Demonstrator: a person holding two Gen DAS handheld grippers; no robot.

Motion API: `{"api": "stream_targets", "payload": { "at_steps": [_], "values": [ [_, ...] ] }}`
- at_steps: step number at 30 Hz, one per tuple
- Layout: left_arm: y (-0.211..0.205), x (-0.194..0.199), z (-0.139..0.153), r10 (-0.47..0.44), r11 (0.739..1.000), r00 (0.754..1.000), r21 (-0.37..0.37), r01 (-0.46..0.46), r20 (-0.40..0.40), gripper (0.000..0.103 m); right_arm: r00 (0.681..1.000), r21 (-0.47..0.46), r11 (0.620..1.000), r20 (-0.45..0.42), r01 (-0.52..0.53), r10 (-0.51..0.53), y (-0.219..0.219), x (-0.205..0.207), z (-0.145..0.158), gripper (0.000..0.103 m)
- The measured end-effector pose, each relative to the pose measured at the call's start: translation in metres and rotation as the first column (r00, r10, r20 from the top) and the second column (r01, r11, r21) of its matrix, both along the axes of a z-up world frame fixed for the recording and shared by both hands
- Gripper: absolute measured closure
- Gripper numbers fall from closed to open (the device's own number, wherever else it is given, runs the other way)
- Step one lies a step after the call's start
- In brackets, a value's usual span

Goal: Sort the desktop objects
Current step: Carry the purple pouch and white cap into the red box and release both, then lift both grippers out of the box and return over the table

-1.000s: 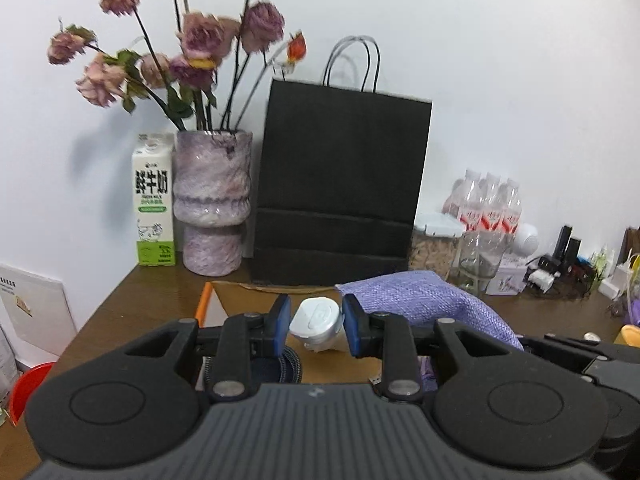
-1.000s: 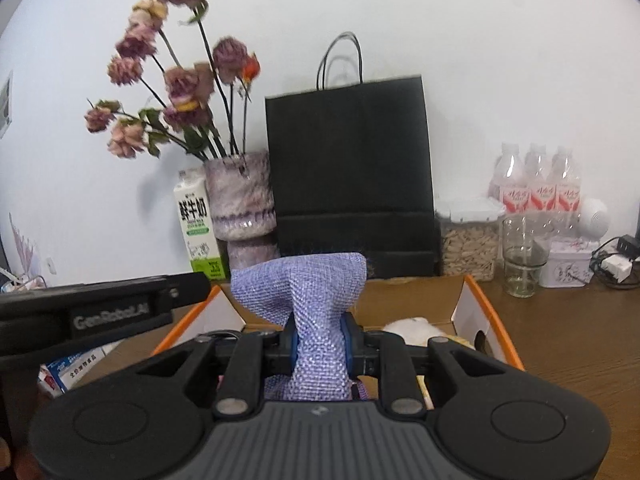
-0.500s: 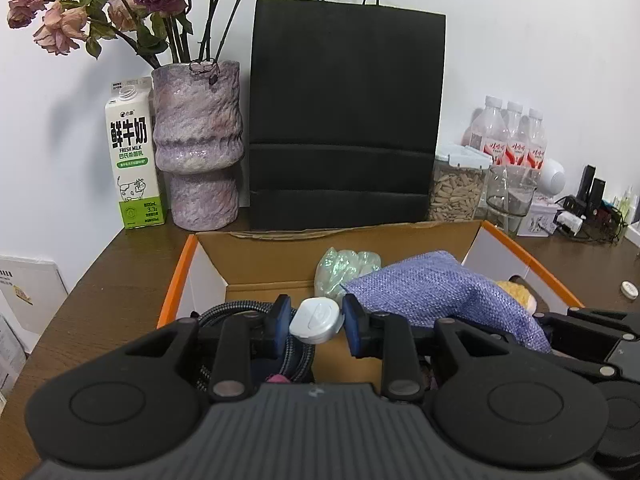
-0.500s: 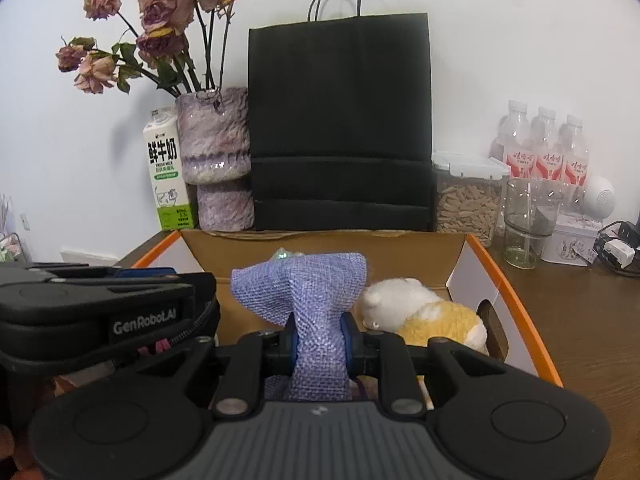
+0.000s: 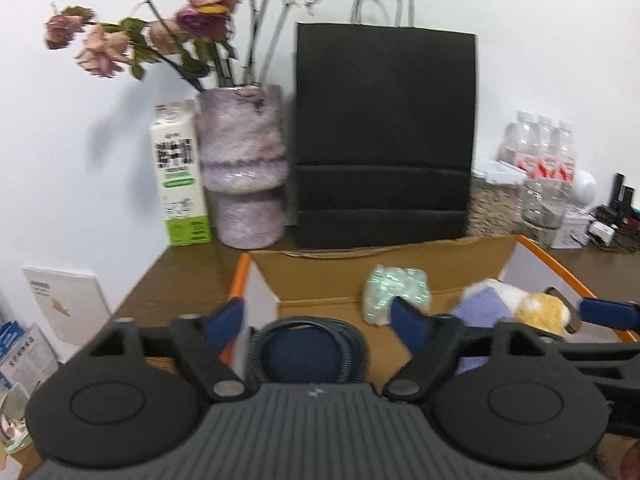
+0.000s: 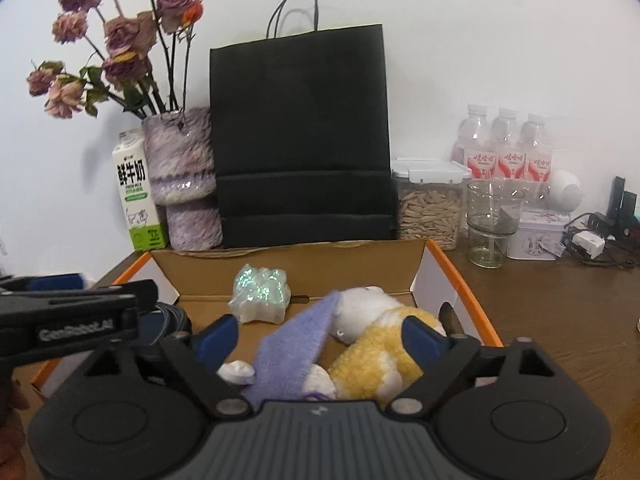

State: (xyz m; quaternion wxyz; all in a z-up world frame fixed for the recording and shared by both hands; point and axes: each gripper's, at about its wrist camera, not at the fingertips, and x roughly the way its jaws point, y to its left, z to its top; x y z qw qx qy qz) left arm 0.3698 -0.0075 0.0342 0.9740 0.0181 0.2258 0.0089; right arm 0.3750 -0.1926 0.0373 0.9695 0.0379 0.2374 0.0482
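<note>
Left view was motion-blurred; milk carton (image 5: 180, 176) print unreadable. The purple cloth pouch (image 6: 296, 344) lay in the cardboard box (image 6: 452, 276), its lower end hidden behind my right gripper (image 6: 320, 334), leaning on the plush toy (image 6: 380, 344). A small white object (image 6: 237, 372) beside it, partly covered, couldn't identify. Coiled cable (image 5: 308, 344) half hidden behind my left gripper (image 5: 316, 320). Both my grippers pointed forward and down over the box, side by side. Both jaws were opening, spread wide, pads touching nothing; pouch between the right ones, unpinched.
</note>
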Motion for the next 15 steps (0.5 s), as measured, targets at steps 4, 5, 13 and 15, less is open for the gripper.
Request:
{"api": "stream_targets", "payload": {
  "at_steps": [4, 5, 13, 15],
  "values": [
    [0.011, -0.003, 0.005, 0.017, 1.0, 1.0, -0.026, -0.016, 0.016, 0.0, 1.0, 0.028, 0.999, 0.003, -0.025, 0.025, -0.003, -0.002, 0.005, 0.0],
    [0.013, -0.004, 0.006, 0.019, 0.999, 1.0, -0.036, -0.019, 0.012, 0.0, 1.0, 0.029, 0.999, 0.005, -0.027, 0.027, -0.002, -0.004, 0.006, 0.0],
    [0.014, -0.005, 0.007, 0.025, 0.999, 1.0, -0.03, -0.024, 0.015, 0.0, 0.999, 0.015, 0.999, 0.016, -0.047, 0.047, 0.003, -0.008, 0.01, 0.0],
    [0.014, -0.007, 0.008, 0.023, 0.999, 1.0, -0.026, -0.023, 0.021, 0.0, 0.999, 0.016, 0.999, 0.019, -0.052, 0.051, 0.003, -0.01, 0.012, 0.0]
  ]
}}
